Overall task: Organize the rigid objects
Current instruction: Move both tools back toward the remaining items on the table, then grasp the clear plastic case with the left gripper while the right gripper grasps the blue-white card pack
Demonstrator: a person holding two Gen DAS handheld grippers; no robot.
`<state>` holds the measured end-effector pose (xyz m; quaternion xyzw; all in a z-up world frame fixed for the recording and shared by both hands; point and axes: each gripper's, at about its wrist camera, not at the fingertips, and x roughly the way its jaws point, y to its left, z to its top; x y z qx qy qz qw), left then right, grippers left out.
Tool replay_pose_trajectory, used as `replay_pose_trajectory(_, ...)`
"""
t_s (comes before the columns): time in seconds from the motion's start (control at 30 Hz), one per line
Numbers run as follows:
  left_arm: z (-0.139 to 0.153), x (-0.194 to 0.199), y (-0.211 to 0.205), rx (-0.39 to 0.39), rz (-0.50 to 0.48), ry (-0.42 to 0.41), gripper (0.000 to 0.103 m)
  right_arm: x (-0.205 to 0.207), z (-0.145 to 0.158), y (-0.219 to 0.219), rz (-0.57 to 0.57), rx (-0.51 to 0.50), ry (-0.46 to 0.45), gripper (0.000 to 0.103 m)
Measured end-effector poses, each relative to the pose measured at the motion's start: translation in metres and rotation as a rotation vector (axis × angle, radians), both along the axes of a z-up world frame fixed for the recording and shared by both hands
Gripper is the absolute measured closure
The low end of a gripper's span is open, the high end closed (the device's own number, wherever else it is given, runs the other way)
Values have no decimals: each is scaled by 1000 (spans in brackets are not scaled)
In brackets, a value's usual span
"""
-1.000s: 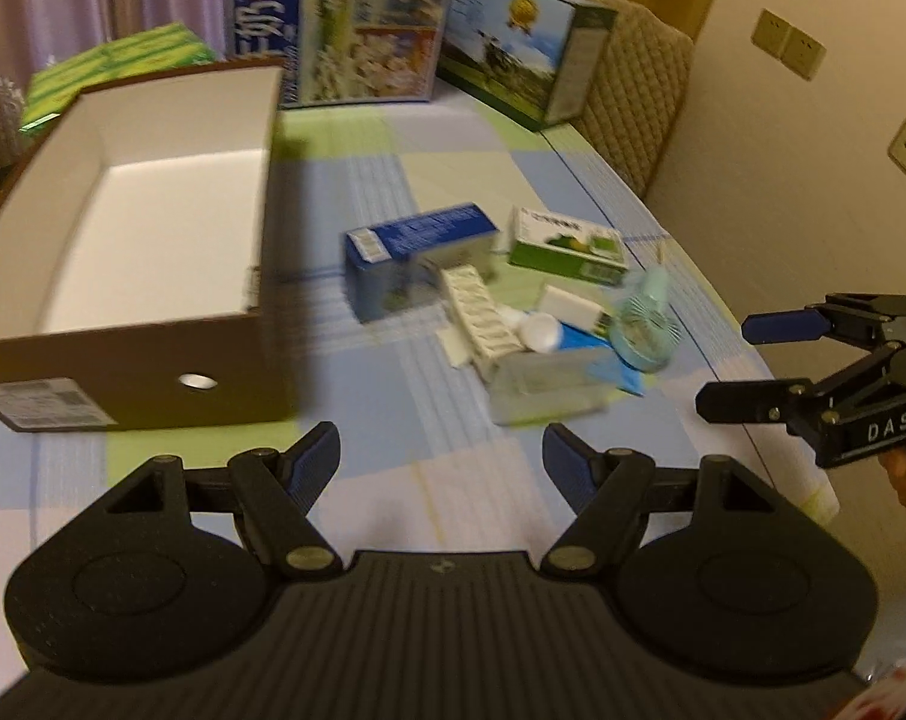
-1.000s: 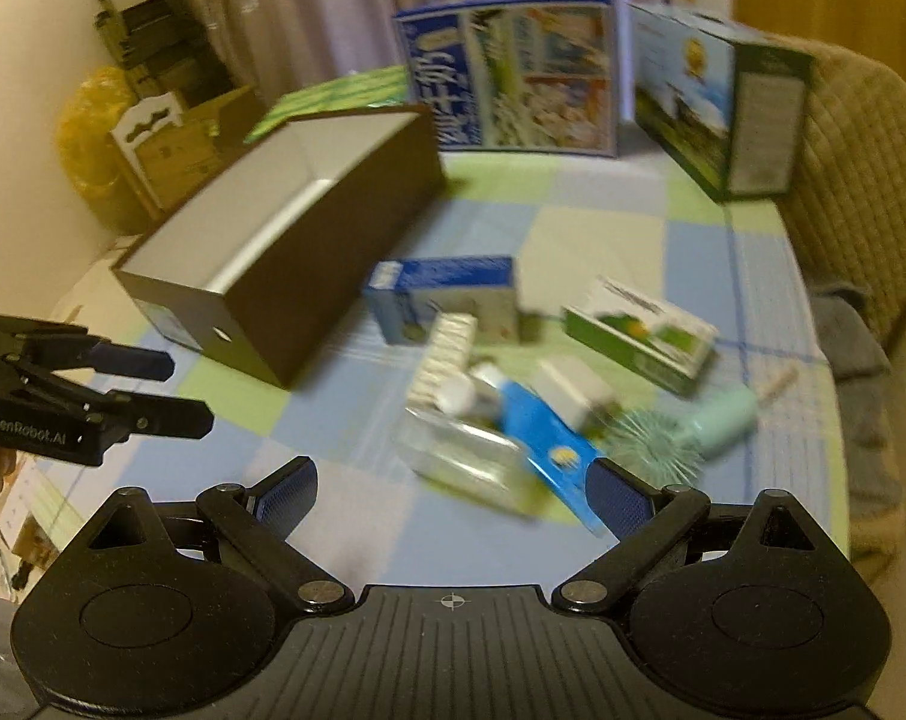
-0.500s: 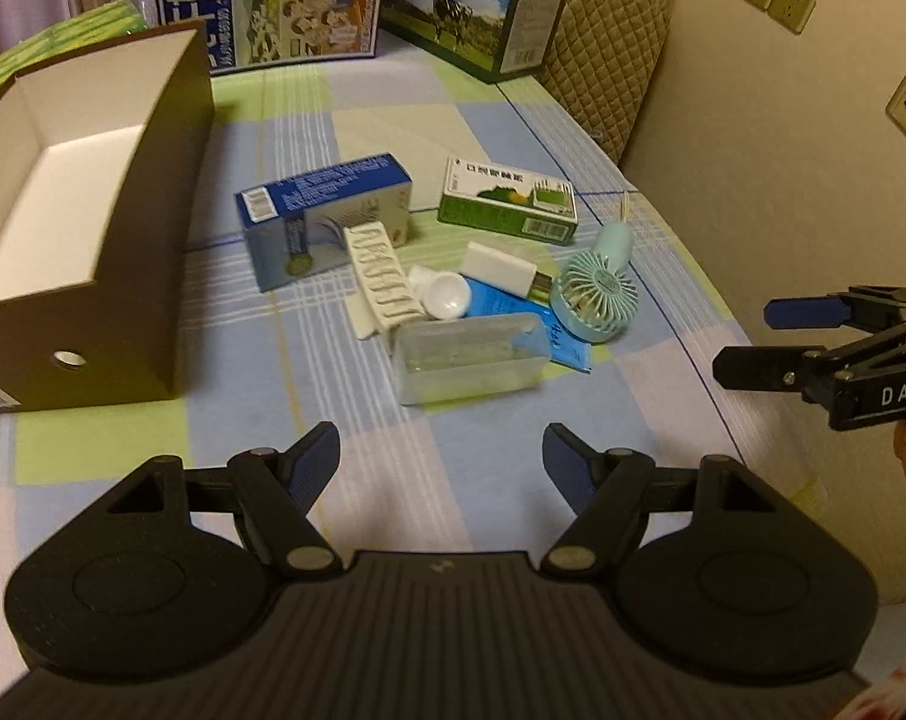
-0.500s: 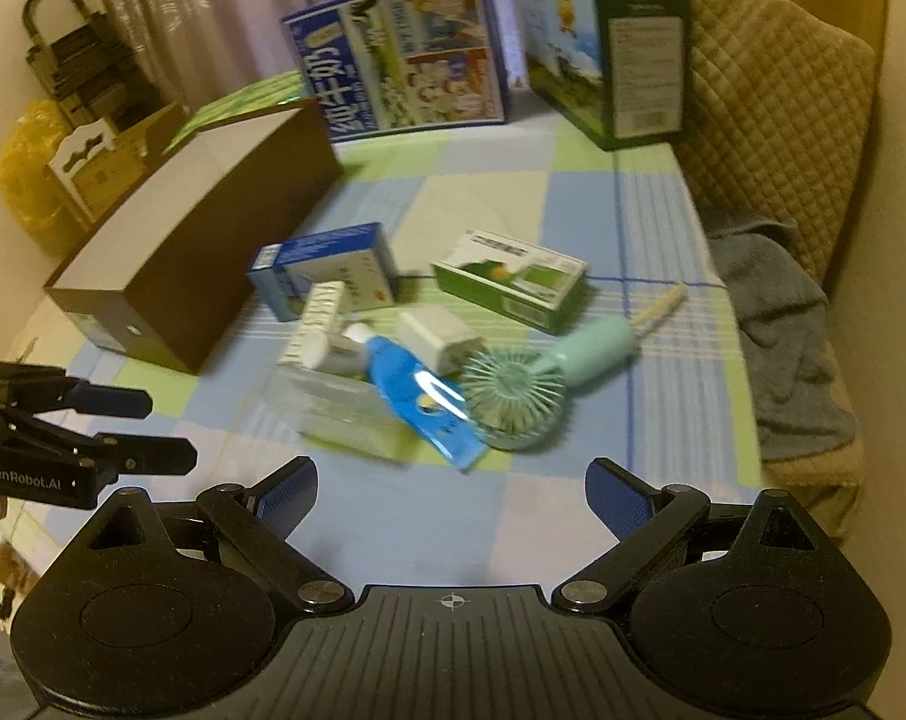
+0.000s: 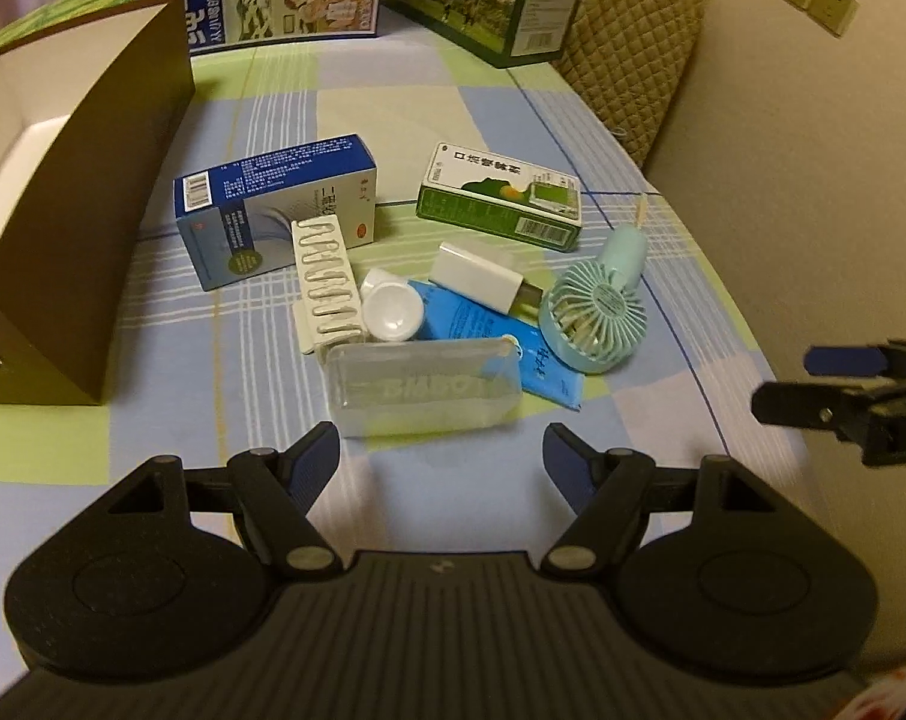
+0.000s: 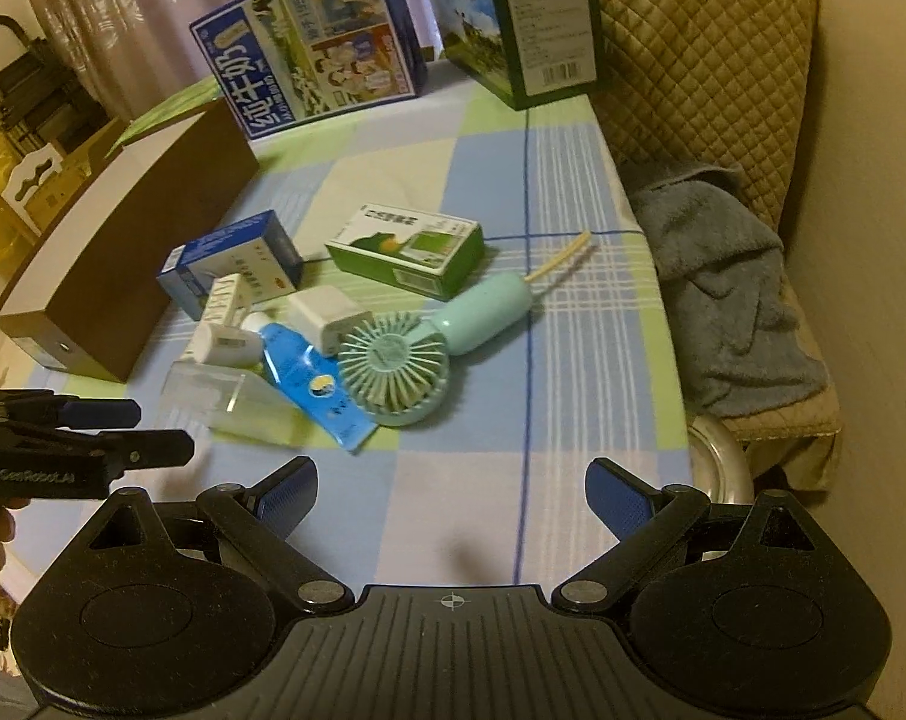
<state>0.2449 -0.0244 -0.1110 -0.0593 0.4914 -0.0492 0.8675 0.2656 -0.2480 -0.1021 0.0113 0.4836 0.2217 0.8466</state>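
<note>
Rigid objects clustered mid-table: clear case (image 5: 423, 387), mint fan (image 6: 393, 375), blue box (image 5: 273, 210), open brown box (image 5: 81, 240) at left, bare checked cloth (image 6: 549, 510) nearest, left gripper (image 5: 441, 459) and right gripper (image 6: 450, 495) wide apart, empty.

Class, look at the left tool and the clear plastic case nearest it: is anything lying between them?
Nothing visible. The left tool is open above bare tablecloth, and the clear plastic case lies just beyond its fingertips. The blue tube and white cap touch the case's far side only.
</note>
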Motion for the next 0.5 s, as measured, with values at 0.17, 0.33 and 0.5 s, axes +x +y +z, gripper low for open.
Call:
replay_pose_trajectory(0.17,-9,11,-4,6,33,21,31,10,-6,-7,-1,3,15,10)
replay_pose_trajectory(0.33,-16,20,-9,11,58,36,31,20,-11,-13,-7,3,23,10)
replay_pose_trajectory(0.5,-23,29,-13,39,78,49,31,28,-16,-19,-15,0,35,10)
